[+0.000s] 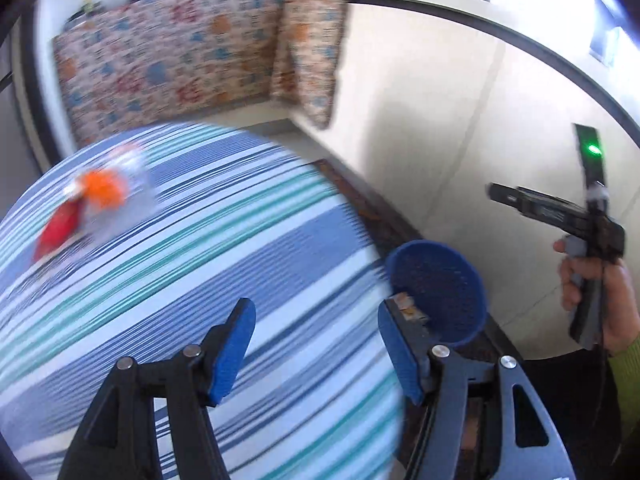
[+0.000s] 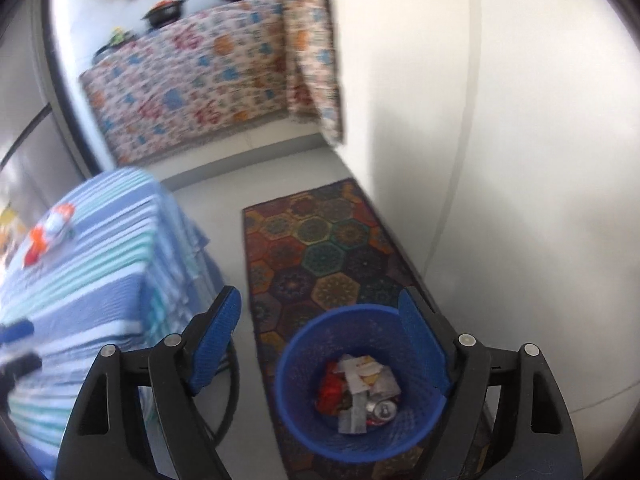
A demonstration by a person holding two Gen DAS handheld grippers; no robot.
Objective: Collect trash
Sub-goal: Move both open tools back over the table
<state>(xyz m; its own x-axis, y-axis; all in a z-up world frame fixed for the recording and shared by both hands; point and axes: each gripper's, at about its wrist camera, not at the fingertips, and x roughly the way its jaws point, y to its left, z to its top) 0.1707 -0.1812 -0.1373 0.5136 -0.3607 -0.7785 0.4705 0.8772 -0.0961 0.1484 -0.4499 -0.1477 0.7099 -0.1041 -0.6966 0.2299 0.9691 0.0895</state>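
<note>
A blue mesh waste basket (image 2: 308, 364) stands on the rug right under my right gripper (image 2: 320, 312), whose jaws are open with nothing between the blue pads. Inside the basket lie crumpled papers, a red wrapper and a crushed can (image 2: 382, 412). My left gripper (image 1: 316, 332) is open and empty over the striped tablecloth (image 1: 200, 260), with the basket (image 1: 440, 288) just past its right finger. Blurred orange, red and white trash (image 1: 92, 204) lies on the table at the far left, also visible as trash (image 2: 52, 228) in the right wrist view. A hand (image 1: 580, 280) holds the other gripper's handle.
A hexagon-patterned rug (image 2: 320, 248) runs along a white wall (image 2: 500, 160). At the back stands a counter draped in floral cloth (image 2: 192, 80) with pans on top. Pale floor lies between the table (image 2: 100, 272) and the rug.
</note>
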